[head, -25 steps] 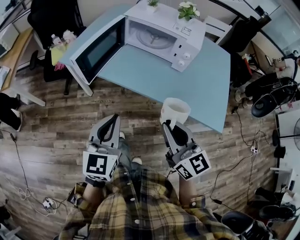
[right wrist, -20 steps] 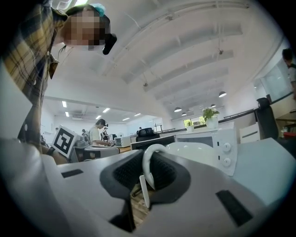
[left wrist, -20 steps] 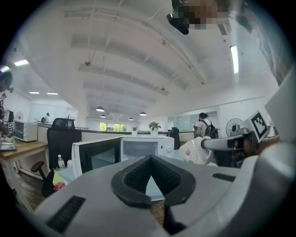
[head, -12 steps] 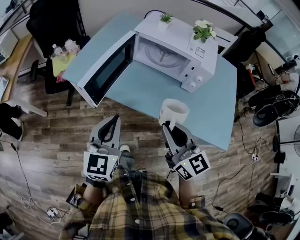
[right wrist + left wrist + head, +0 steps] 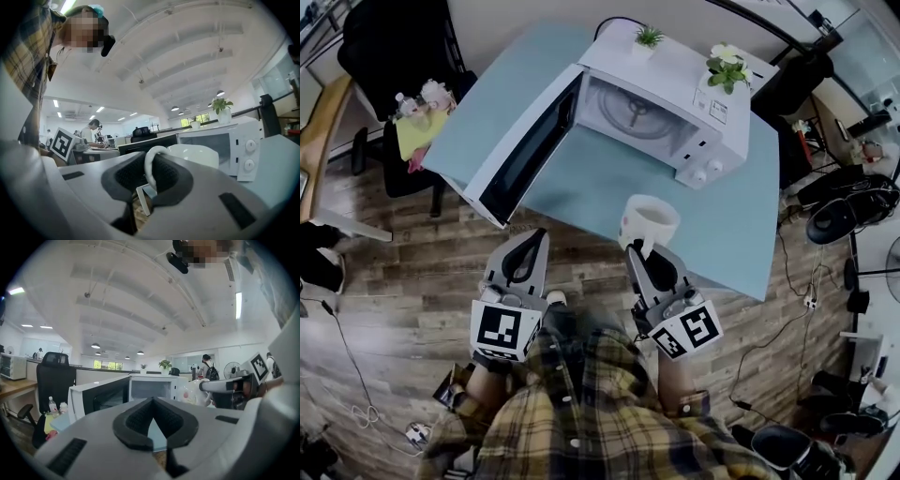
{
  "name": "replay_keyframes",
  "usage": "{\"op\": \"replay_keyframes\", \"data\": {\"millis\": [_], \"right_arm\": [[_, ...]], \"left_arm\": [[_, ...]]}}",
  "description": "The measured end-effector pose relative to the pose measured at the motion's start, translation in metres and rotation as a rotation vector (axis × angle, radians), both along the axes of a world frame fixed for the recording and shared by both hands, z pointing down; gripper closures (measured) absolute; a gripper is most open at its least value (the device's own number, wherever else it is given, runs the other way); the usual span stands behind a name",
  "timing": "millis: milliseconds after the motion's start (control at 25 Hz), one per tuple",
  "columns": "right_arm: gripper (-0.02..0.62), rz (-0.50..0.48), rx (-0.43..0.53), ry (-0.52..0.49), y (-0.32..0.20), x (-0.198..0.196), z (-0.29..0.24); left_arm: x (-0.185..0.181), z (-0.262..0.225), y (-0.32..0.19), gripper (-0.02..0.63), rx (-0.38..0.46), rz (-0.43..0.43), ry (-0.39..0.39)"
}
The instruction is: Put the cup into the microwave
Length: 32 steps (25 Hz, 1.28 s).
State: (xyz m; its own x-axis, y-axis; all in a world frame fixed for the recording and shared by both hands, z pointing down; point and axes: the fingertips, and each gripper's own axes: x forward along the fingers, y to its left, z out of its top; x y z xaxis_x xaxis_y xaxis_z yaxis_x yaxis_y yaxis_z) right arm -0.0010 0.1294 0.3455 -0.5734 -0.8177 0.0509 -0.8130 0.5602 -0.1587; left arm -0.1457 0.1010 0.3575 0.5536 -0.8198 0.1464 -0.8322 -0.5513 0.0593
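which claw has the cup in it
The right claw: its jaws are closed on the handle of the white cup, which sticks out ahead of it. The left claw is shut with nothing between its jaws.

wood-plank floor (image 5: 403, 281); a pale blue table (image 5: 609, 187) with a black office chair (image 5: 384, 42) near its corner; white ribbed ceiling (image 5: 140, 301) overhead, lit by a bright strip light (image 5: 238, 305).

We are finding no words, brands or numbers that can be read anywhere. We are seeing a small sticker (image 5: 718, 112) on the microwave (image 5: 675, 56), but its print is too small to make out. The square markers (image 5: 500, 330) on the two cubes are showing only black-and-white patterns, no letters.
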Motion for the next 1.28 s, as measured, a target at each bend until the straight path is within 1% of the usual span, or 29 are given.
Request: {"op": "replay_keyframes", "data": {"millis": [160, 320, 600, 800, 1040, 1280], "right_arm": [[0.546, 0.000, -0.024, 0.022, -0.001, -0.005, 0.006], [0.546, 0.013, -0.050, 0.022, -0.003, -0.004, 0.012], [0.546, 0.022, -0.075, 0.024, -0.023, -0.002, 0.018], [0.546, 0.032, -0.070, 0.018, -0.048, 0.004, 0.019], [0.546, 0.054, -0.069, 0.005, -0.087, 0.022, 0.021], [0.546, 0.064, -0.062, 0.000, -0.130, 0.040, 0.015]], "left_arm": [[-0.002, 0.013, -0.001, 0.609, -0.040, 0.017, 0.006], [0.000, 0.025, 0.001, 0.609, -0.074, 0.032, 0.011], [-0.003, 0.030, -0.019, 0.609, -0.083, 0.026, 0.014], [0.000, 0.032, -0.044, 0.609, -0.092, 0.021, 0.008], [0.025, 0.026, -0.087, 0.609, -0.075, 0.055, 0.001], [0.047, 0.014, -0.137, 0.609, -0.059, 0.070, -0.007]]}}
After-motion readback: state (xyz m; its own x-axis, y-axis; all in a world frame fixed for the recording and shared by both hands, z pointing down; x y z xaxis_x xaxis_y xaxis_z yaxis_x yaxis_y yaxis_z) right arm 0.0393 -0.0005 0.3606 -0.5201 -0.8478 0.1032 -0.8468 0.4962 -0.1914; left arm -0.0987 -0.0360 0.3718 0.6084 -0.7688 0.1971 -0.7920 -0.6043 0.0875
